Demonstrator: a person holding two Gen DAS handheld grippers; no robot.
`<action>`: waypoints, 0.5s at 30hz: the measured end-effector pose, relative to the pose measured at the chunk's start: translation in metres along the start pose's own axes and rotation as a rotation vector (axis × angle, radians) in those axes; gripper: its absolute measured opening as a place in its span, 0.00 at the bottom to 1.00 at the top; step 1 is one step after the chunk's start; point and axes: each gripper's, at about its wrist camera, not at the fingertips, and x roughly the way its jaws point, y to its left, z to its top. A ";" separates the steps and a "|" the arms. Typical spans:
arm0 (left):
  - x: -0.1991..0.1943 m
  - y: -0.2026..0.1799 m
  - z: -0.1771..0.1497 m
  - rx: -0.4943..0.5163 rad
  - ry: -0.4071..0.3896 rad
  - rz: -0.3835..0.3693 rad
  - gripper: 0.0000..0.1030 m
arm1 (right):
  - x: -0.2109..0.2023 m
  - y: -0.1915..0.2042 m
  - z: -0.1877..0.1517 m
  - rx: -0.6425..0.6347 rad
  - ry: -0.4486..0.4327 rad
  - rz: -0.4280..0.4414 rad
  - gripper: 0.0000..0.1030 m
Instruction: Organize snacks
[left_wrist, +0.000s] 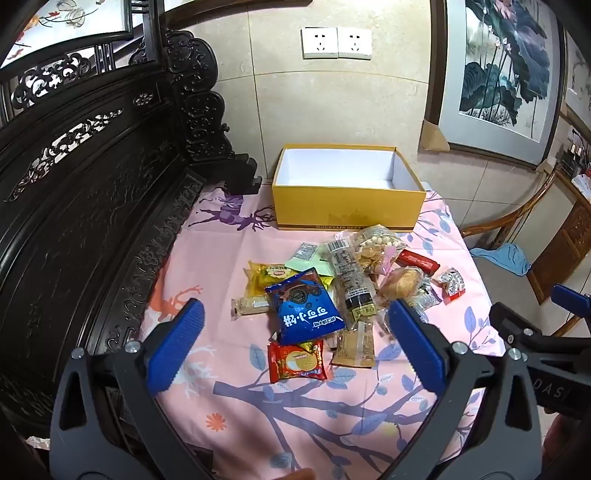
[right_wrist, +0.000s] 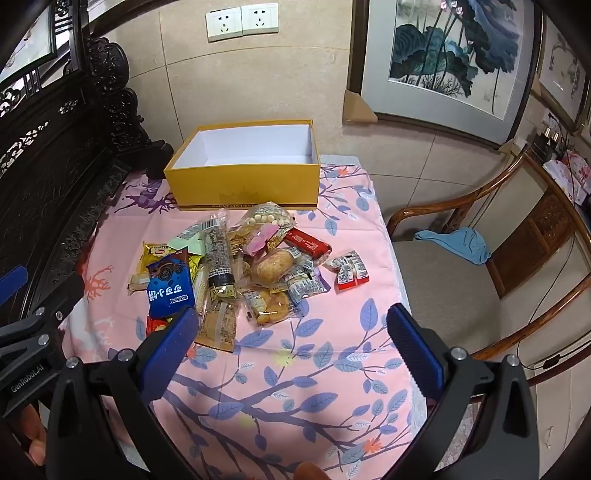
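A pile of packaged snacks (left_wrist: 343, 280) lies on the pink floral cloth in front of an open, empty yellow box (left_wrist: 347, 206). The pile includes a blue cookie bag (left_wrist: 304, 310), a red packet (left_wrist: 297, 362), a black tube pack (left_wrist: 352, 277) and a bun (left_wrist: 400, 282). My left gripper (left_wrist: 295, 326) is open and empty, hovering above the near side of the pile. My right gripper (right_wrist: 291, 330) is open and empty, above the cloth near the snack pile (right_wrist: 243, 266). The yellow box (right_wrist: 243, 184) also shows in the right wrist view.
A dark carved wooden bench back (left_wrist: 92, 184) runs along the left. A wooden chair (right_wrist: 480, 280) with a blue cloth (right_wrist: 458, 243) stands to the right of the table. A tiled wall with sockets and framed paintings is behind the box.
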 end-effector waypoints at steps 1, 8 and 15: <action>0.000 0.000 0.000 0.000 0.001 -0.001 0.98 | 0.000 0.000 0.000 -0.001 0.005 0.002 0.99; 0.000 0.000 0.000 0.001 0.002 -0.004 0.98 | 0.001 0.000 0.001 0.001 0.007 0.001 0.99; 0.001 0.003 -0.002 -0.015 0.001 -0.012 0.98 | -0.001 0.000 0.001 -0.002 0.011 0.018 0.99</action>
